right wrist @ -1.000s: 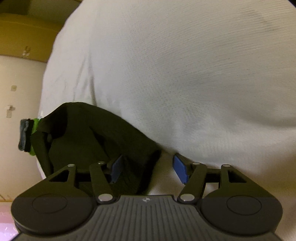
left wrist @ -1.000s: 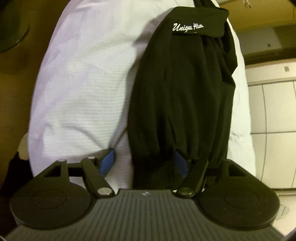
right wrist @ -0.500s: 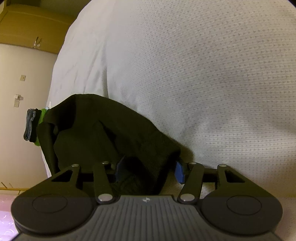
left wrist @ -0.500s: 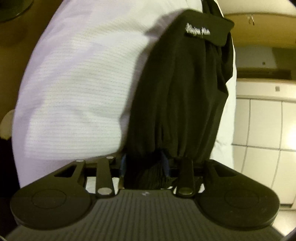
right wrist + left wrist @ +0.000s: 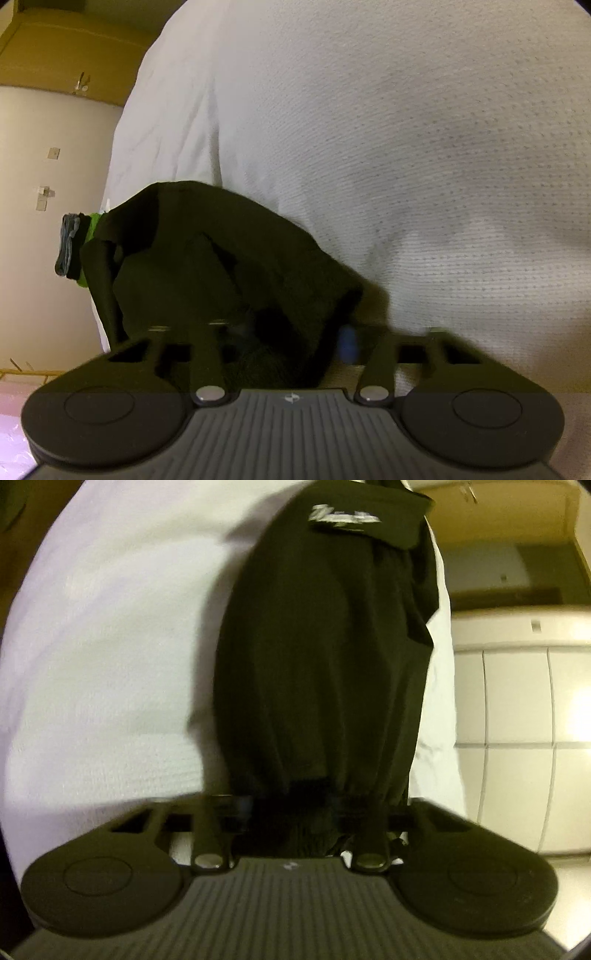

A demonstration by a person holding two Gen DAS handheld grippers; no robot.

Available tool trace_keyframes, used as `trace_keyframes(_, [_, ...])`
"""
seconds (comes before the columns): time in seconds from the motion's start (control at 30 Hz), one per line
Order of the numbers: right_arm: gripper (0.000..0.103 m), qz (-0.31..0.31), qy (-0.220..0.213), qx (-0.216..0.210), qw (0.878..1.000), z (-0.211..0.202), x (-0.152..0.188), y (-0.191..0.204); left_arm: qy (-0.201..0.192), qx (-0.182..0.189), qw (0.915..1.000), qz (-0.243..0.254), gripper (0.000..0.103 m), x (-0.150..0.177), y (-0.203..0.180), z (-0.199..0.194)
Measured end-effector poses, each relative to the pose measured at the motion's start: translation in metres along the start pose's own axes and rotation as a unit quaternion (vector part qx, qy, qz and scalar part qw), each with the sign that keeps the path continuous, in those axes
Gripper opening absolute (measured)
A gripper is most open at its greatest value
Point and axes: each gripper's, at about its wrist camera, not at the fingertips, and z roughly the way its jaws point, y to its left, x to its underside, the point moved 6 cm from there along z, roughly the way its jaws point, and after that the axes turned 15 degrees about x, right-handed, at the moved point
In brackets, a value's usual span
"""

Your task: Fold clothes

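A black garment (image 5: pixel 321 664) with white script lettering on its far band lies on a white textured bedcover (image 5: pixel 110 646). My left gripper (image 5: pixel 291 814) is shut on the garment's near gathered hem, which bunches between the fingers. In the right wrist view the same black garment (image 5: pixel 221 266) lies bunched at the left on the bedcover (image 5: pixel 406 147). My right gripper (image 5: pixel 295 341) has its jaws closed in on the garment's near edge; a blue pad (image 5: pixel 347 345) shows at the cloth's right side.
A small stack of folded clothes, grey and green (image 5: pixel 75 251), sits beyond the black garment at the bed's edge. White cabinet doors (image 5: pixel 517 738) stand to the right of the bed. A wooden cupboard (image 5: pixel 55 55) and a cream wall are at the far left.
Both grippers went from open to closed on the black garment's near edge. The left one moved forward over the hem and the cloth now bunches between its fingers.
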Motion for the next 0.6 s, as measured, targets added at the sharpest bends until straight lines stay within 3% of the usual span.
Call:
trace_keyframes(0.07, [0.011, -0.001, -0.007, -0.005, 1.000, -0.010, -0.001, 0.006, -0.002, -0.008, 0.9995, 0.029, 0.009, -0.004, -0.019, -0.015])
trace_keyframes(0.17, [0.010, 0.005, -0.018, -0.048, 0.999, -0.048, -0.002, 0.027, -0.008, 0.003, 0.9957, 0.093, 0.008, -0.013, -0.070, -0.047])
trace_keyframes(0.3, [0.010, -0.028, -0.044, -0.138, 0.989, -0.138, 0.003, 0.085, -0.027, 0.048, 0.9775, 0.203, 0.008, -0.024, -0.174, -0.105])
trace_keyframes(0.43, [0.010, -0.090, -0.097, -0.228, 0.965, -0.254, 0.005, 0.151, -0.061, 0.122, 0.9433, 0.302, 0.008, -0.033, -0.295, -0.176])
trace_keyframes(0.57, [0.010, -0.151, -0.180, -0.335, 0.912, -0.384, 0.004, 0.218, -0.103, 0.185, 0.8925, 0.398, 0.008, -0.031, -0.412, -0.247])
trace_keyframes(0.6, [0.010, -0.160, -0.192, -0.356, 0.900, -0.410, 0.005, 0.232, -0.108, 0.195, 0.8836, 0.412, 0.008, -0.031, -0.438, -0.262])
